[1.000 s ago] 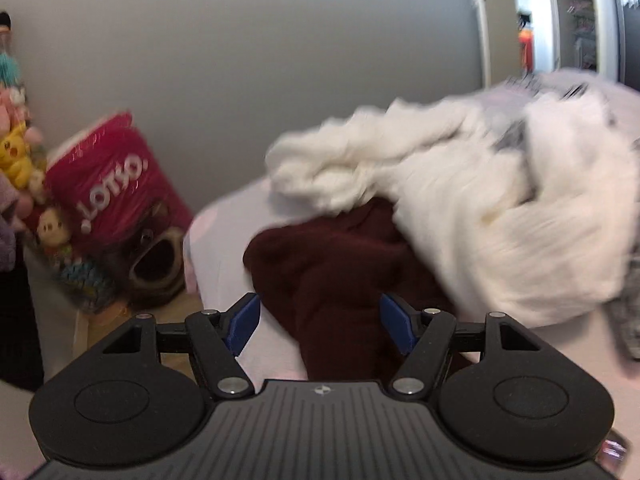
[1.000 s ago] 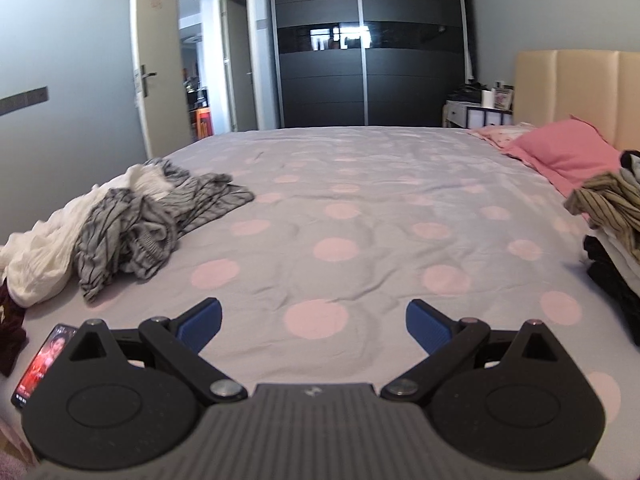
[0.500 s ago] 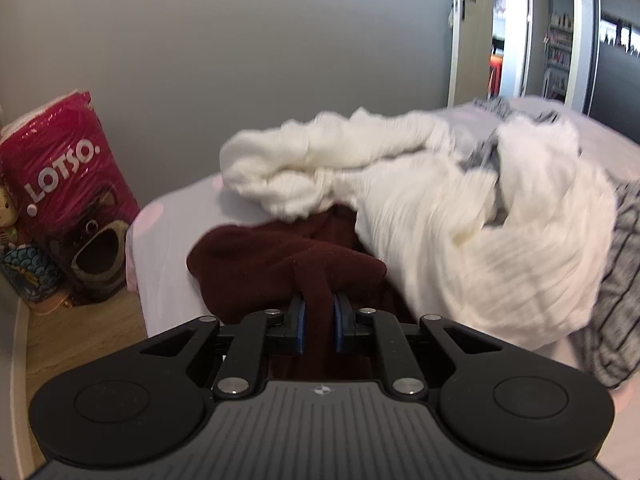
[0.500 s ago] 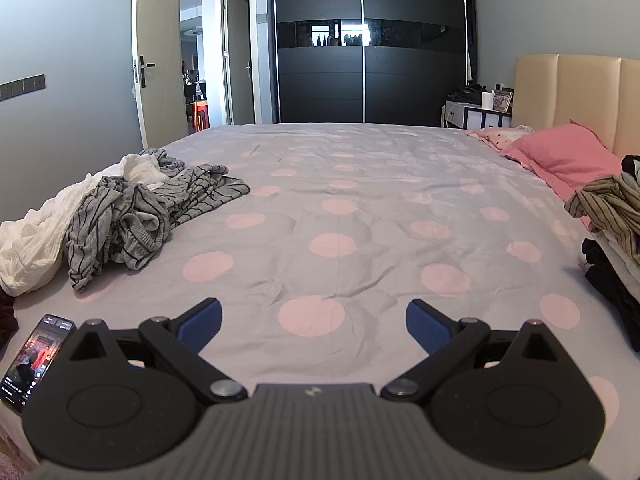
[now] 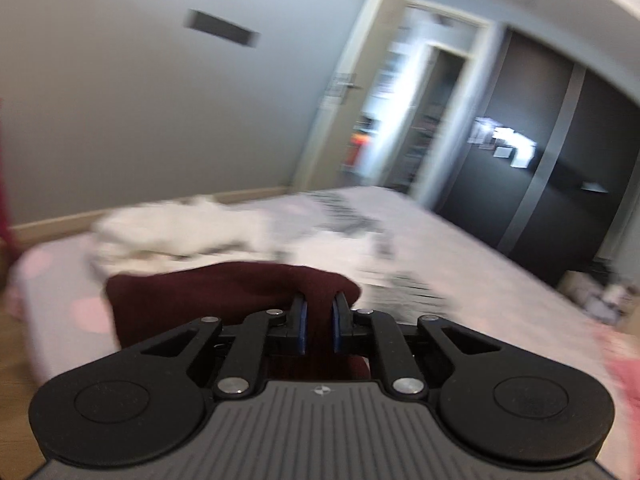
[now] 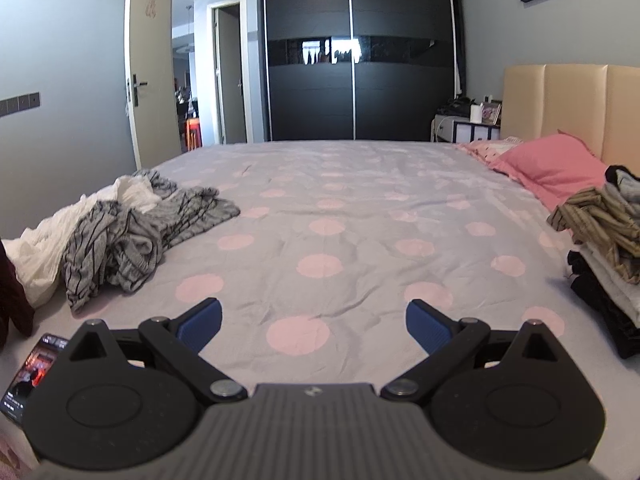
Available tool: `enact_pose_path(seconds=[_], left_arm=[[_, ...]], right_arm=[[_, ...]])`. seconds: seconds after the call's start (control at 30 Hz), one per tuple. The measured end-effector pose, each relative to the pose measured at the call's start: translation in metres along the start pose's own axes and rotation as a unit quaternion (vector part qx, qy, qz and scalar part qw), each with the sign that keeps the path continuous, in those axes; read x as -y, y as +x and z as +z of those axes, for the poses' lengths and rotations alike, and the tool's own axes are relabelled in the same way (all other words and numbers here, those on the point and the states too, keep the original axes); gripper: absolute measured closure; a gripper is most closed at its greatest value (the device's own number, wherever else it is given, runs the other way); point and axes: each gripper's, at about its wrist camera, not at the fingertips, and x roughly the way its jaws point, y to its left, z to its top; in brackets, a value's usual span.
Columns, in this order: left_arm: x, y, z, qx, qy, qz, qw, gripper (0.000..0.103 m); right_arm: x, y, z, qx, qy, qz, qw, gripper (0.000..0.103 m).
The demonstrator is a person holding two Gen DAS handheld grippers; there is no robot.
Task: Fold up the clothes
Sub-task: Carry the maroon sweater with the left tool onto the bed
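Observation:
My left gripper (image 5: 318,322) is shut on a dark maroon garment (image 5: 208,296) and holds it lifted above the bed; the cloth hangs down to the left. The garment's edge also shows at the far left of the right wrist view (image 6: 12,296). Behind it lie a white garment (image 5: 176,228) and a grey striped garment (image 5: 352,220), both blurred. In the right wrist view the white garment (image 6: 40,248) and the striped garment (image 6: 132,236) lie in a heap at the left. My right gripper (image 6: 314,320) is open and empty above the bed sheet (image 6: 340,216).
A stack of folded clothes (image 6: 604,256) sits at the right edge by a pink pillow (image 6: 552,168). A phone (image 6: 28,376) lies on the bed's near left corner. A dark wardrobe (image 6: 352,52) and an open door (image 6: 148,68) stand beyond the bed.
My left gripper, shut on the maroon garment, has lifted it off the pile and swung right, blurring the view. The right gripper has stayed open and nearly still.

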Motion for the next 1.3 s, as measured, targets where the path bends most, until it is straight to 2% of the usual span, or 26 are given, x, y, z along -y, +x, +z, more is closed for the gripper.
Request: enact_pose_path(seconds=[0.1,0.17,0.23,0.33,0.43,0.47,0.53,0.6,0.67,0.7,0.73,0.77,0.83,0.93,1.0,1.03,1.07,1.1,1.17,1.23,1.3], left_arm=[[0.041,-0.014,-0.004,-0.023,0.022,-0.083,0.9960,0.093],[0.069,-0.021,-0.011,-0.046,0.039,-0.137,0.9887,0.093],[0.095,-0.028,-0.019,-0.067,0.052,-0.191,0.9780,0.093],[0.130,-0.039,-0.031,-0.099,0.062,-0.276,0.9540,0.093],[0.155,-0.041,-0.045,-0.136,0.058,-0.361,0.9207,0.093],[0.162,-0.041,-0.049,-0.141,0.064,-0.381,0.9114,0.093],[0.172,-0.037,-0.057,-0.146,0.084,-0.406,0.8982,0.093],[0.177,-0.021,-0.066,-0.162,0.106,-0.401,0.8956,0.093],[0.179,0.003,-0.081,-0.198,0.123,-0.385,0.8929,0.093],[0.179,0.017,-0.090,-0.217,0.132,-0.374,0.8917,0.093],[0.179,0.032,-0.101,-0.231,0.147,-0.355,0.8940,0.093],[0.178,0.046,-0.113,-0.243,0.169,-0.334,0.8952,0.093],[0.174,0.072,-0.139,-0.266,0.218,-0.295,0.8916,0.092],[0.169,0.099,-0.173,-0.289,0.265,-0.236,0.8889,0.088],[0.162,0.099,-0.185,-0.273,0.290,-0.200,0.8950,0.080],[0.161,0.095,-0.186,-0.263,0.297,-0.189,0.8984,0.071],[0.160,0.091,-0.184,-0.259,0.298,-0.182,0.9005,0.057],[0.159,0.088,-0.183,-0.255,0.299,-0.175,0.9026,0.051],[0.158,0.077,-0.181,-0.241,0.307,-0.168,0.9052,0.050],[0.157,0.065,-0.182,-0.223,0.319,-0.163,0.9066,0.049],[0.162,0.055,-0.183,-0.200,0.339,-0.156,0.9060,0.049]], right_arm=[[0.008,-0.006,0.005,0.008,0.004,-0.008,1.000,0.003],[0.015,-0.010,0.008,0.010,0.008,-0.016,1.000,0.003],[0.023,-0.014,0.011,0.011,0.012,-0.024,1.000,0.003],[0.038,-0.023,0.017,0.020,0.019,-0.040,0.999,0.003],[0.055,-0.033,0.025,0.027,0.025,-0.057,0.998,0.003],[0.061,-0.036,0.027,0.028,0.027,-0.062,0.997,0.003],[0.073,-0.042,0.032,0.029,0.031,-0.074,0.996,0.003],[0.083,-0.046,0.035,0.023,0.025,-0.084,0.996,0.004],[0.092,-0.047,0.037,0.013,0.015,-0.091,0.996,0.006],[0.095,-0.046,0.037,0.004,0.008,-0.089,0.996,0.013],[0.098,-0.043,0.036,-0.010,-0.001,-0.085,0.996,0.022],[0.100,-0.038,0.035,-0.025,-0.009,-0.081,0.996,0.026],[0.104,-0.028,0.031,-0.060,-0.027,-0.065,0.996,0.034],[0.104,-0.009,0.020,-0.107,-0.059,-0.033,0.992,0.036],[0.100,0.004,0.012,-0.136,-0.077,-0.006,0.988,0.036],[0.097,0.012,0.007,-0.149,-0.083,0.011,0.985,0.036],[0.094,0.019,0.001,-0.157,-0.087,0.027,0.983,0.036],[0.091,0.027,-0.004,-0.165,-0.090,0.043,0.981,0.036],[0.083,0.041,-0.016,-0.174,-0.100,0.069,0.977,0.043],[0.081,0.053,-0.021,-0.188,-0.100,0.075,0.974,0.052],[0.080,0.064,-0.026,-0.202,-0.097,0.077,0.971,0.055]])
